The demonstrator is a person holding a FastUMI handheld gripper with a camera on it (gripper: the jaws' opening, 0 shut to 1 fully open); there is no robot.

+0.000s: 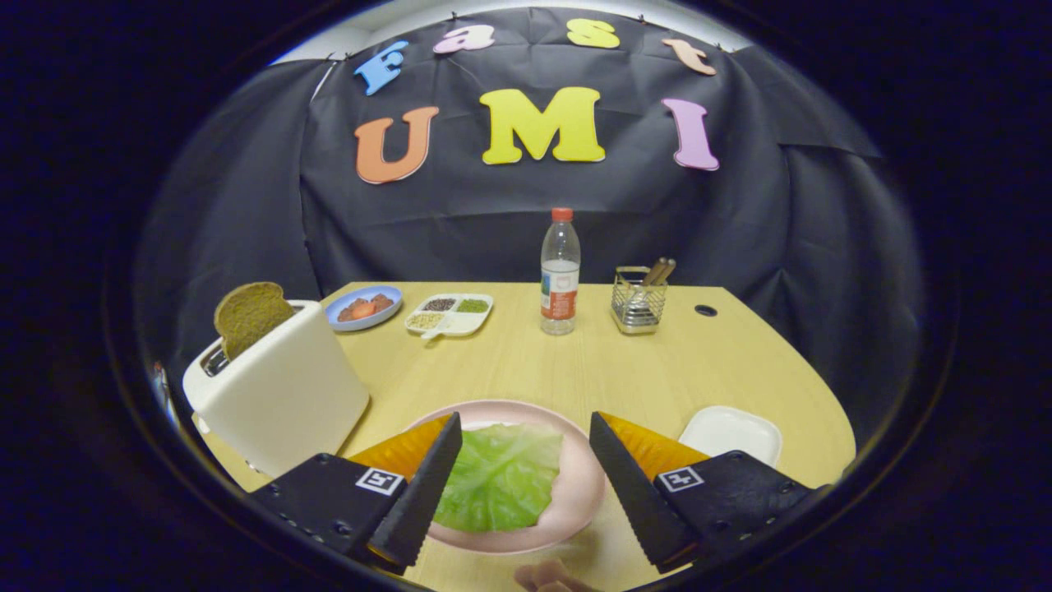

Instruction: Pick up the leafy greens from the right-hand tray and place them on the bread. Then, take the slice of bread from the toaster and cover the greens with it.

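Note:
A green leaf (501, 475) lies flat on a pink plate (583, 485) between my fingers; any bread under it is hidden. My gripper (524, 427) hangs open above the plate, one finger on each side of the leaf, touching nothing. A cream toaster (279, 395) stands to the left of the plate with a brown slice of bread (249, 315) sticking up from its slot. A small white tray (730, 433) sits just right of the plate, beyond my right finger.
At the back of the wooden table (575, 362) stand a blue plate of food (363, 307), a white divided dish of grains (449, 314), a water bottle (560, 273) and a wire holder with utensils (640, 298). A fingertip (546, 577) shows below the plate.

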